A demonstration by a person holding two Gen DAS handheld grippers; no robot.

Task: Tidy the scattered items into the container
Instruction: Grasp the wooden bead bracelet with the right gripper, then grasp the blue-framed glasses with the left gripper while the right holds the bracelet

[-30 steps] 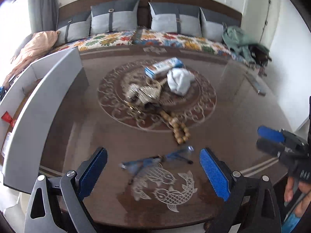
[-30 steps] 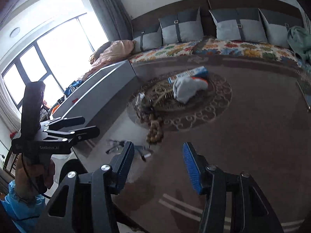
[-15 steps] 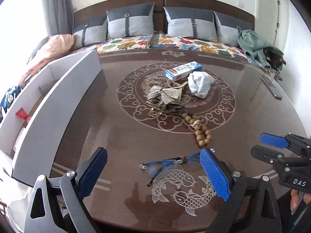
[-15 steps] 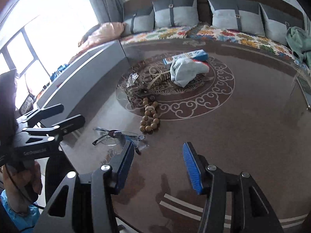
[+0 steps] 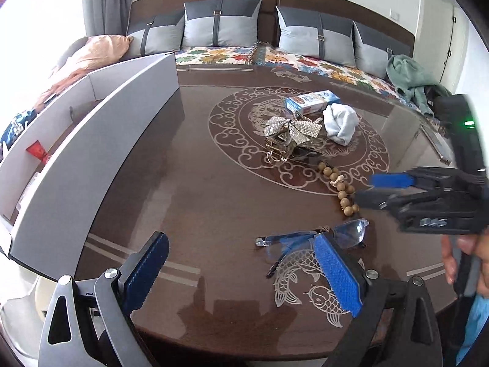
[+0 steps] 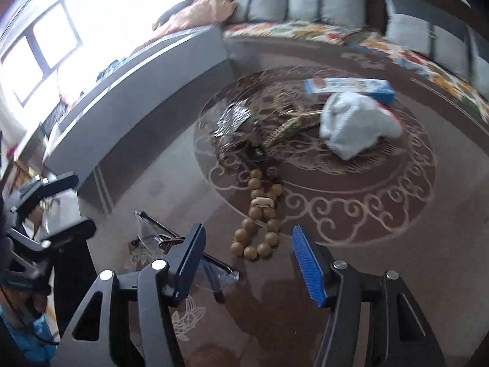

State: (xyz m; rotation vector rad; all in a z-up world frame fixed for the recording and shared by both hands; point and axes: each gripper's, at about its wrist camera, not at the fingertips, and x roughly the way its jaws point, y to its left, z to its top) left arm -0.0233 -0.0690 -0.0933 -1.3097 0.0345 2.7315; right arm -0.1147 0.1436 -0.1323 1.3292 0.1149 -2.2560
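The wooden bead string (image 6: pixel 259 214) lies in a loose double row on the dark patterned tabletop (image 5: pixel 214 202), at the near rim of the round scroll ornament. In the right wrist view its near end sits just ahead of the gap between the right tool (image 6: pixel 247 263) fingers, apart from both pads. That tool's jaws have just been widening and stand spread, with nothing gripped between them.

Just left of the beads, in the same view, the clear blue-armed glasses (image 6: pixel 183 253) rest on the tabletop, partly hidden behind the right tool's left finger; whether the finger touches them cannot be told. In the left wrist view the glasses (image 5: pixel 308 238) lie over the fish inlay, one lens just beyond the tip of the left tool's right pad.

The left tool (image 5: pixel 241 269) is also spread wide and empty, hovering over the near edge of the tabletop.

Farther in, at the centre of the ornament, a heap holds a glittery silver bow piece (image 5: pixel 290 130) on a gold chain, a pale blue cloth (image 5: pixel 340 124) to its right, and a blue-and-white box (image 5: pixel 311 102) behind the cloth.

The white container (image 5: pixel 91 153) stands along the left side of the tabletop, open at the top, with a small red item (image 5: pixel 35 151) inside. Behind the tabletop runs a sofa (image 5: pixel 275 55) with grey cushions and a floral cover.
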